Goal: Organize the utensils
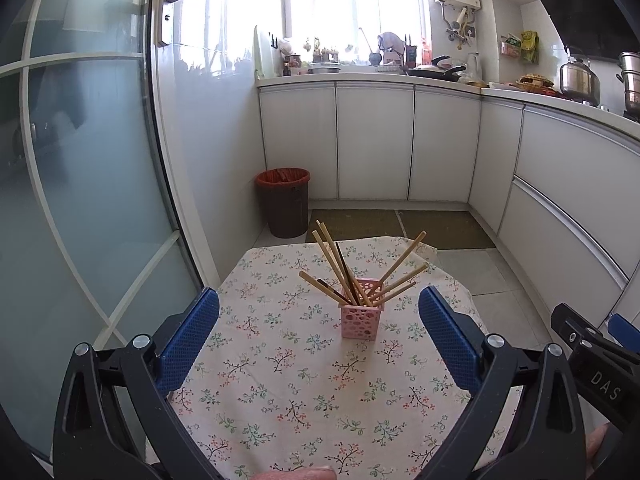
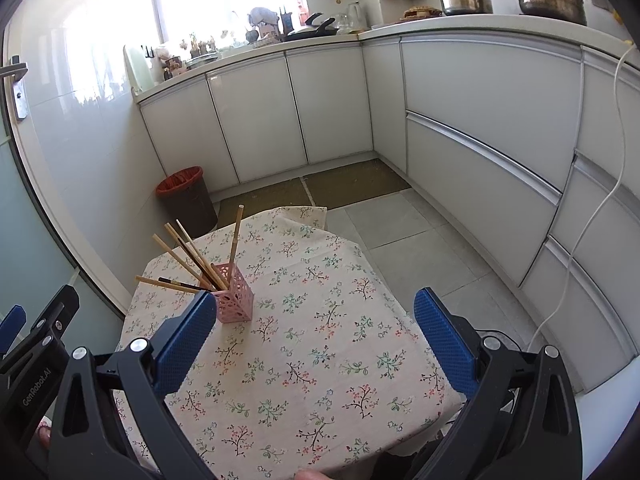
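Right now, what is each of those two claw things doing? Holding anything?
Left gripper: open, fingers wide apart, holding nothing.
Right gripper: open, fingers wide apart, holding nothing.

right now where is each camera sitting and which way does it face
Left wrist: on the left gripper, facing the pink holder of chopsticks dead ahead; the right gripper shows at the right edge.
Right wrist: on the right gripper, facing the cabinets; the left gripper shows at the left edge.
Shared: holder, floral tablecloth, bin.

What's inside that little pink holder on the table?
The pink perforated square holder holds a fan of wooden chopsticks, one or two dark. Their lower ends and the holder's bottom are hidden by its walls.
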Action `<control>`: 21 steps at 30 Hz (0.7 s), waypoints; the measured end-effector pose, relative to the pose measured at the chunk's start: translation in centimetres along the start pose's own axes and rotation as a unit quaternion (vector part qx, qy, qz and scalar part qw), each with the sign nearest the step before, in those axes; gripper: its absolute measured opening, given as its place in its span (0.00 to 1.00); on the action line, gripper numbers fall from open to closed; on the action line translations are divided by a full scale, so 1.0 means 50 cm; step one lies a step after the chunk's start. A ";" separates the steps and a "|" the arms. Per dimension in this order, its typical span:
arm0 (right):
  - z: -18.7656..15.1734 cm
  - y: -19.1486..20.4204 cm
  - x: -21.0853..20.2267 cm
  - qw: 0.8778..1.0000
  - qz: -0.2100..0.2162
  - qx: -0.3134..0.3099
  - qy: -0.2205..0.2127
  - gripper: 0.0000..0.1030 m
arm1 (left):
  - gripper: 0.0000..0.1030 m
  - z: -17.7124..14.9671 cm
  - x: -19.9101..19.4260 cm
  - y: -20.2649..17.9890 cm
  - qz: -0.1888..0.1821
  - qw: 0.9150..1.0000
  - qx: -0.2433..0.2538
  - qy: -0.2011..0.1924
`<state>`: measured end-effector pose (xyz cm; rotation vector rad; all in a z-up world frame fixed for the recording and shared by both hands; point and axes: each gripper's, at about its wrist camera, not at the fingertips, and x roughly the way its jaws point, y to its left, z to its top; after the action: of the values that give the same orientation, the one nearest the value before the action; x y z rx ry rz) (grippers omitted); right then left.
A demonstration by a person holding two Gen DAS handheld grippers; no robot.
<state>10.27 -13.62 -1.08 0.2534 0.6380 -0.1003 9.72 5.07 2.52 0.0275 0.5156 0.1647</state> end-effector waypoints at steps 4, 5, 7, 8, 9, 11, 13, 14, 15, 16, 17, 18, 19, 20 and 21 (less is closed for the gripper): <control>-0.001 -0.002 0.001 1.000 0.002 0.002 0.002 0.93 | 0.93 0.000 0.002 0.002 0.001 1.000 -0.001 0.002; -0.001 -0.002 0.001 1.000 0.001 0.002 0.002 0.93 | 0.93 0.000 0.002 0.002 0.001 1.000 0.000 0.002; -0.002 -0.002 0.001 1.000 0.001 0.002 0.002 0.93 | 0.93 -0.001 0.003 0.002 0.002 1.000 -0.001 0.002; -0.002 -0.003 0.001 1.000 0.001 0.002 0.002 0.93 | 0.93 -0.001 0.003 0.003 0.002 1.000 -0.001 0.003; -0.002 -0.003 0.001 1.000 0.001 0.002 0.002 0.94 | 0.93 -0.001 0.003 0.003 0.002 1.000 -0.001 0.003; -0.001 -0.003 0.001 1.000 0.001 0.002 0.003 0.93 | 0.93 -0.001 0.004 0.003 0.002 1.000 -0.001 0.003; -0.001 -0.004 0.001 1.000 0.002 0.001 0.003 0.93 | 0.93 -0.001 0.004 0.003 0.002 1.000 -0.001 0.003; -0.001 -0.004 0.001 1.000 0.002 0.002 0.004 0.93 | 0.93 -0.001 0.005 0.003 0.002 1.000 -0.001 0.003; -0.001 -0.004 0.001 1.000 0.002 0.002 0.004 0.93 | 0.93 -0.001 0.005 0.003 0.002 1.000 0.000 0.003; -0.002 -0.005 0.001 1.000 0.002 0.002 0.004 0.94 | 0.93 -0.001 0.004 0.004 0.002 1.000 -0.001 0.003; -0.001 -0.005 0.001 1.000 0.002 0.002 0.004 0.94 | 0.93 -0.001 0.005 0.004 0.002 1.000 -0.001 0.004; -0.001 -0.005 0.001 1.000 0.002 0.002 0.004 0.94 | 0.93 -0.001 0.005 0.004 0.002 1.000 -0.001 0.004; -0.001 -0.006 0.001 1.000 0.002 0.002 0.004 0.93 | 0.93 -0.001 0.005 0.004 0.002 1.000 -0.001 0.004; -0.002 -0.005 0.002 1.000 0.002 0.002 0.005 0.94 | 0.93 -0.001 0.005 0.004 0.002 1.000 -0.001 0.003; -0.002 -0.006 0.002 1.000 0.003 0.002 0.006 0.93 | 0.93 -0.001 0.005 0.004 0.002 1.000 -0.001 0.003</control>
<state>10.24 -13.87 -1.30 0.2599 0.6481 -0.0951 9.87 5.32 2.38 0.0265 0.5223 0.1701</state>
